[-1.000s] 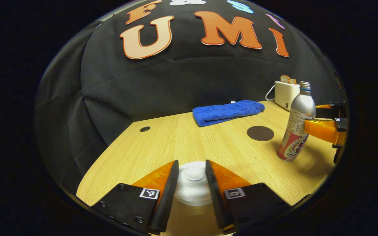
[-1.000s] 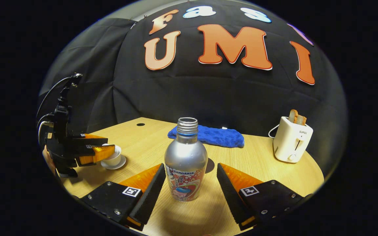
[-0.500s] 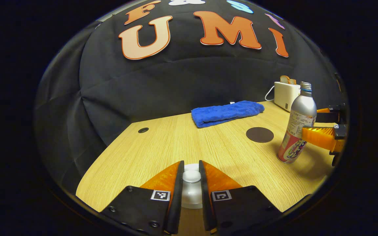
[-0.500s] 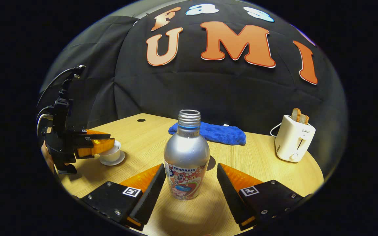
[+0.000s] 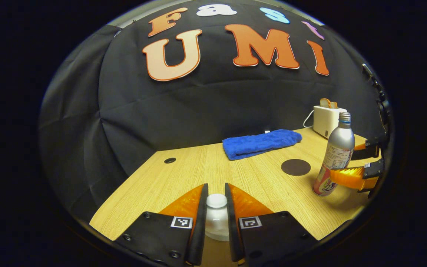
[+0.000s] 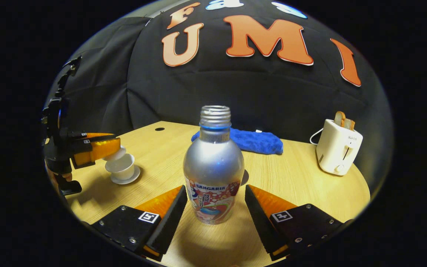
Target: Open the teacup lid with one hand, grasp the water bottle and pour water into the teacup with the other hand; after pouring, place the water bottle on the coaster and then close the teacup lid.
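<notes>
Standing upright on the bench (image 6: 302, 174), the water bottle (image 6: 213, 167) is a silver metal one with an uncapped threaded neck, a blue ring under the neck and a colourful printed label round its lower half. The right gripper (image 6: 215, 207) has its jaws spread open on either side of the bottle's base, neither finger touching it as far as the right gripper view shows; the left gripper view shows the right gripper (image 5: 341, 176) at the bottle (image 5: 336, 154) from the side.

Left of the bottle in the right gripper view, the white teacup (image 6: 121, 168) sits on its white saucer (image 6: 124, 180). The left gripper (image 6: 96, 148) holds the white teacup lid (image 6: 115, 152) tilted just above the cup. In the left gripper view the jaws of the left gripper (image 5: 216, 215) are closed on the lid's knob (image 5: 216, 201).

The dark round coaster (image 5: 295, 167) lies on the bench near the bottle. Behind it lie a folded blue towel (image 5: 261, 142) and a white toaster (image 6: 338, 151) with bread in its slots.
</notes>
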`<state>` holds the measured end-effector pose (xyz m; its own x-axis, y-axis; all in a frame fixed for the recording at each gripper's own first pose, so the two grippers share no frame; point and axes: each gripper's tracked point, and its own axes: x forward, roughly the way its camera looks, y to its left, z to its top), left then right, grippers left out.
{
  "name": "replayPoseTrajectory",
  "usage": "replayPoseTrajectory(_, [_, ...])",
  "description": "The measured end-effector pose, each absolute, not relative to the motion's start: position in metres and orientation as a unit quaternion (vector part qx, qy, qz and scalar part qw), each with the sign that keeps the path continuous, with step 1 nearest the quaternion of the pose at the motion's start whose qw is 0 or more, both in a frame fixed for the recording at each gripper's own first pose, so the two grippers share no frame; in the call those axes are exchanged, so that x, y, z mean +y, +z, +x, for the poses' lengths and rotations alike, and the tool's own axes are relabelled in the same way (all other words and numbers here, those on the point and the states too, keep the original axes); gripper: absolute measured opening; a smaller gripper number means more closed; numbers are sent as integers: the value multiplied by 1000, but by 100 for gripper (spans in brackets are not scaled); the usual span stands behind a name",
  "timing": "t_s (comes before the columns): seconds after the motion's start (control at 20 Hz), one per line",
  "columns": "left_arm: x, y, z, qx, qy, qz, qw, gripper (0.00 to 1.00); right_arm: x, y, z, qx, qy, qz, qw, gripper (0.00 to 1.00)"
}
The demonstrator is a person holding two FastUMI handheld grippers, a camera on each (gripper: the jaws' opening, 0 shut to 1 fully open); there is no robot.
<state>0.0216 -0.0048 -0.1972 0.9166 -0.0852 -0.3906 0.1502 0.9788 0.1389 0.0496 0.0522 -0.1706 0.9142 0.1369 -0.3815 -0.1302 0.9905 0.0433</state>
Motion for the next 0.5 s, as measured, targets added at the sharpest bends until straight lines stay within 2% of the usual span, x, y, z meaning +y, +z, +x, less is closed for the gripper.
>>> replayPoseTrajectory(0.1, [1,-192,21,188,-53,81,977,31,57,-179,49,211,72,12,975,94])
replayPoseTrajectory(0.15, [5,-190,19,186,-49,80,978,27,59,-182,50,218,71,13,973,93])
replayPoseTrajectory(0.2, [8,-189,17,184,-46,79,979,31,60,-186,51,224,69,14,972,90])
replayPoseTrajectory(0.4, [21,-185,10,178,-35,76,980,31,64,-192,55,236,63,21,969,81])
replayPoseTrajectory(0.5, [27,-185,6,177,-31,68,981,31,64,-189,54,236,63,16,970,80])
